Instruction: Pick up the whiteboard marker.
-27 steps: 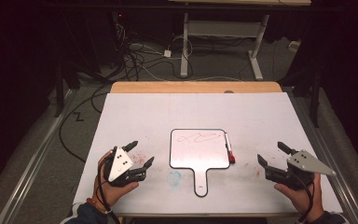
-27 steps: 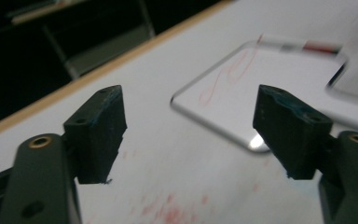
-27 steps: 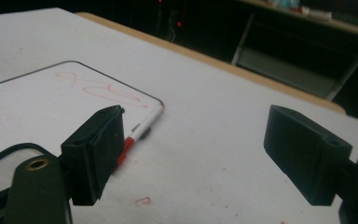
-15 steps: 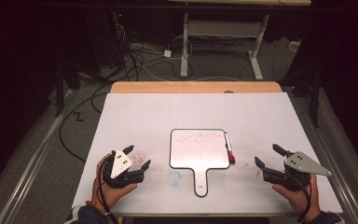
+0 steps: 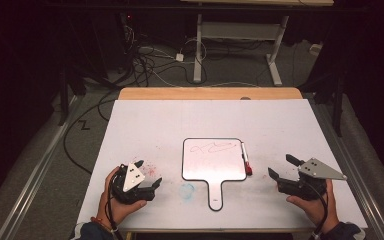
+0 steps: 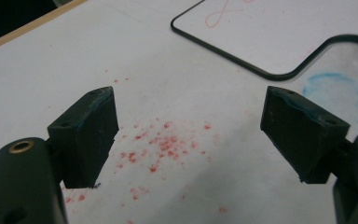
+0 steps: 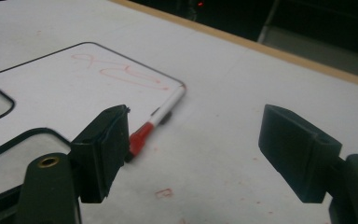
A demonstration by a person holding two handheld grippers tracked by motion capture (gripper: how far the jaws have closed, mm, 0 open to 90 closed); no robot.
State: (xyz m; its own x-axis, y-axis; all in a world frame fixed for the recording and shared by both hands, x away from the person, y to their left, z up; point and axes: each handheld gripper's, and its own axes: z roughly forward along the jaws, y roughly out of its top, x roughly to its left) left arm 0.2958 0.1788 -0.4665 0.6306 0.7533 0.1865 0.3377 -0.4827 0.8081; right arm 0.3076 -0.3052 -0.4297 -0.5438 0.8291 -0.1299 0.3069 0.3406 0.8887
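Note:
A small whiteboard paddle (image 5: 213,159) with a red scribble lies at the middle of the white table, its handle toward me. Along its right edge rests a white marker (image 5: 244,154) with a red cap (image 7: 140,135). My left gripper (image 5: 149,172) sits near the front left, open and holding nothing, over red specks (image 6: 163,144) on the table. In its own view the board's corner (image 6: 279,32) lies ahead of the left gripper (image 6: 191,126). My right gripper (image 5: 281,166) rests at the front right, open and holding nothing. In the right gripper view the marker (image 7: 165,112) lies just beyond the left jaw of the right gripper (image 7: 196,149).
A faint blue ring smear (image 5: 187,190) marks the table left of the board's handle. The table's wooden far edge (image 5: 210,93) borders dark floor with cables (image 5: 150,60) and a desk frame (image 5: 240,35) beyond. White surface stretches behind the board.
My right gripper has edged a little left, toward the marker. My left gripper has slipped slightly toward the near edge. Both pairs of jaws stay apart.

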